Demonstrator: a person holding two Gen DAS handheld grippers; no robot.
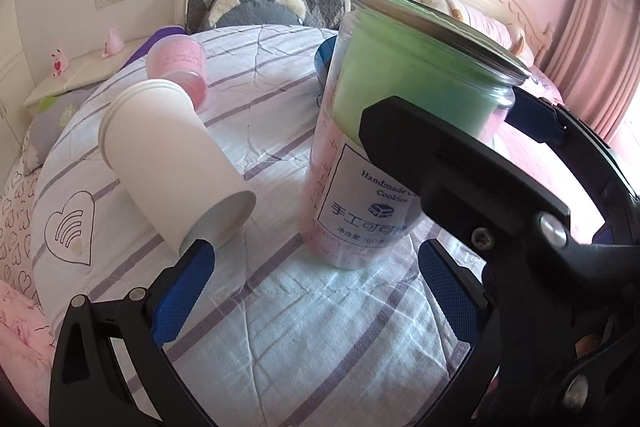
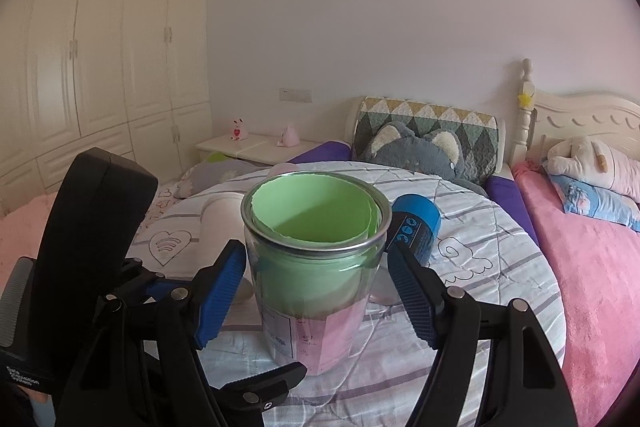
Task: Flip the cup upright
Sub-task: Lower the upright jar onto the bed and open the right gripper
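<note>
The right gripper [image 2: 316,275] brackets a clear jar [image 2: 316,267] that stands upright on the striped cloth [image 2: 480,267], mouth open to the ceiling. Its blue pads [image 2: 222,291] sit on either side of the jar just below the metal rim; the left pad looks pressed to the glass, while the right one shows a sliver of space, so whether the grip is clenched or only loosely closed cannot be told. Inside the jar, a green paper lining curls around the upper half and a pink one fills the lower half.

From the left wrist view, the left gripper [image 1: 316,295] is spread wide with nothing between its pads. The same jar [image 1: 384,131] stands just ahead and slightly right of it, with a printed label facing the camera, and the black body of the right gripper [image 1: 480,179] reaches in across it from the right.

Ahead and left of the left gripper lies a white paper cup [image 1: 176,163] on its side, its base pointing toward the tool and nearly touching the left pad's tip, its mouth pointing away. Farther beyond it, a pink cup [image 1: 180,67] also lies tipped over. Just past the jar on the right, a blue cup [image 2: 416,227] lies on its side, too.
</note>
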